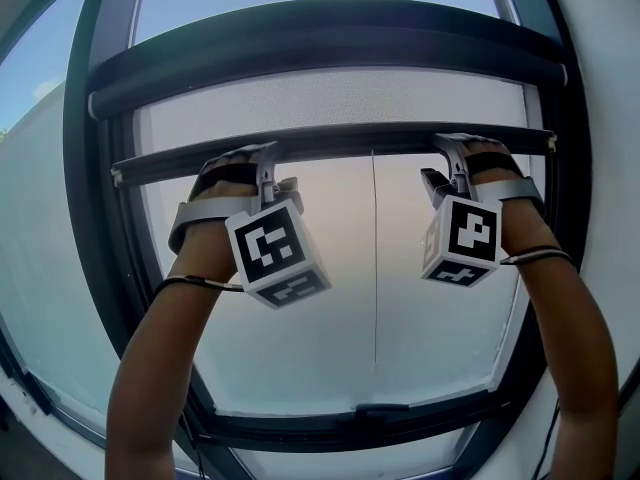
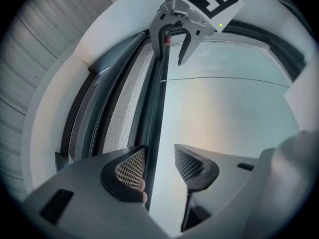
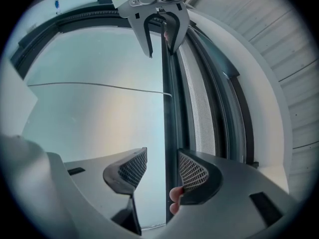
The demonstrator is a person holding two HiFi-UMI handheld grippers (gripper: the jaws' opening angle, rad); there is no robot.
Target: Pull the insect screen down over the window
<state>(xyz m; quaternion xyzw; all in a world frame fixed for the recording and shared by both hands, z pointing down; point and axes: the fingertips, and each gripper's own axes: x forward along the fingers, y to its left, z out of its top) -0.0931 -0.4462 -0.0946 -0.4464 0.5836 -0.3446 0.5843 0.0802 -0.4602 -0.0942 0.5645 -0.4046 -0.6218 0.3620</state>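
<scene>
The insect screen's dark pull bar (image 1: pixel 330 140) runs across the window, with a strip of grey mesh (image 1: pixel 330 98) above it under the roller housing (image 1: pixel 330 43). My left gripper (image 1: pixel 268 153) hooks over the bar's left part and my right gripper (image 1: pixel 455 146) over its right part. In the left gripper view the bar (image 2: pixel 157 98) passes between the left gripper's (image 2: pixel 159 151) jaws, against the left pad and clear of the other. In the right gripper view the bar (image 3: pixel 169 108) lies by the right pad of the right gripper (image 3: pixel 162 153), which also stands open.
A thin pull cord (image 1: pixel 374 258) hangs from the bar's middle over the pale glass. The dark window frame (image 1: pixel 85 218) curves round both sides, with a latch (image 1: pixel 383 408) on the bottom rail. White wall lies to the right.
</scene>
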